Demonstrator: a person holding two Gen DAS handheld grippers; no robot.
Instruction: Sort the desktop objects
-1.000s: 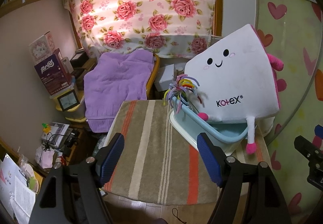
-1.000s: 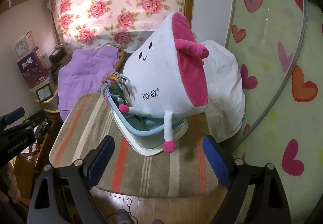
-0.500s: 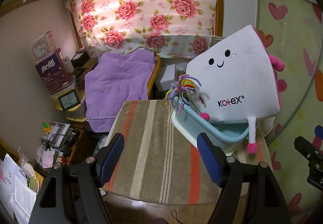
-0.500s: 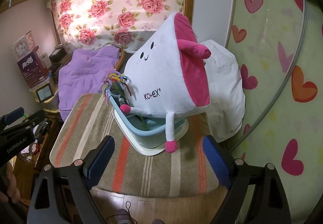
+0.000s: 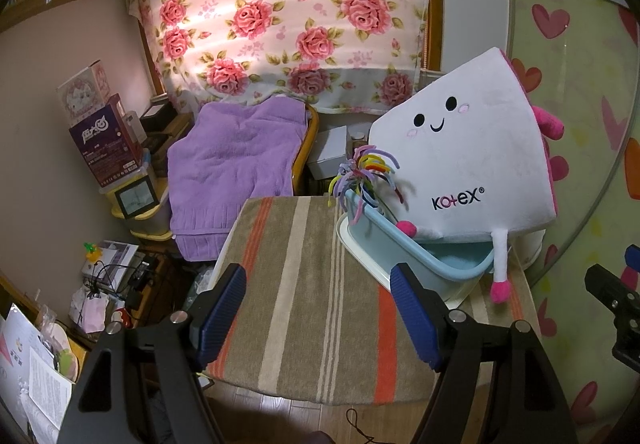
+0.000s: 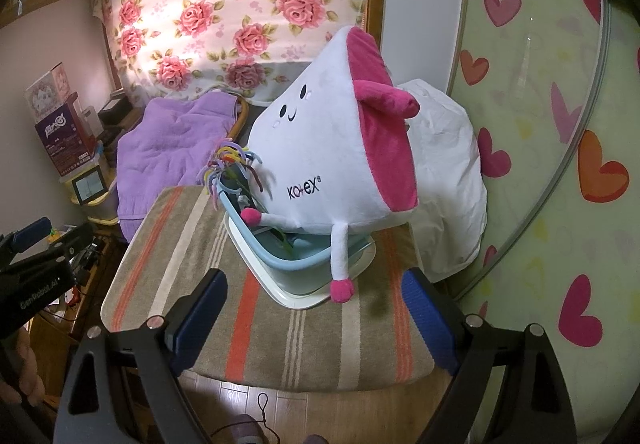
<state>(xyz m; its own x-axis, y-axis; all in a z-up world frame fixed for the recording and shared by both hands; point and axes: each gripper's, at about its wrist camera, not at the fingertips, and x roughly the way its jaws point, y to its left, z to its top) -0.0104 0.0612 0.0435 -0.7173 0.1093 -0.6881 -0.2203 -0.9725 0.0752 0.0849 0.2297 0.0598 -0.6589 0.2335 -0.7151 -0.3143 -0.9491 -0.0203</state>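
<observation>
Both grippers hover above near edge of table [image 5: 304, 284] (covered w/ brown striped cloth, orange + cream bands).

L gripper [image 5: 318, 308]: jaws spread wide, nothing between the blue pads [image 5: 222, 310]. R gripper [image 6: 316, 318]: also wide open, empty; its tip just shows at the right edge of the left-wrist view.

Blue basket [image 5: 404, 244] sits on a cream tray [image 6: 304, 296] toward far right corner of table. White/pink plush toy [image 5: 468, 160] w/ smiley face and "kotex" print rests tilted in/over the basket, one leg w/ pink foot hanging over the basket's near rim down to the tray edge. Bunch of coloured pipe cleaners [image 5: 370, 172] sticks up from basket's far-left end, touching the plush.

Beyond far edge: purple blanket [image 5: 236, 164] over a chair; white pillow [image 6: 444, 180] behind plush, right side.
</observation>
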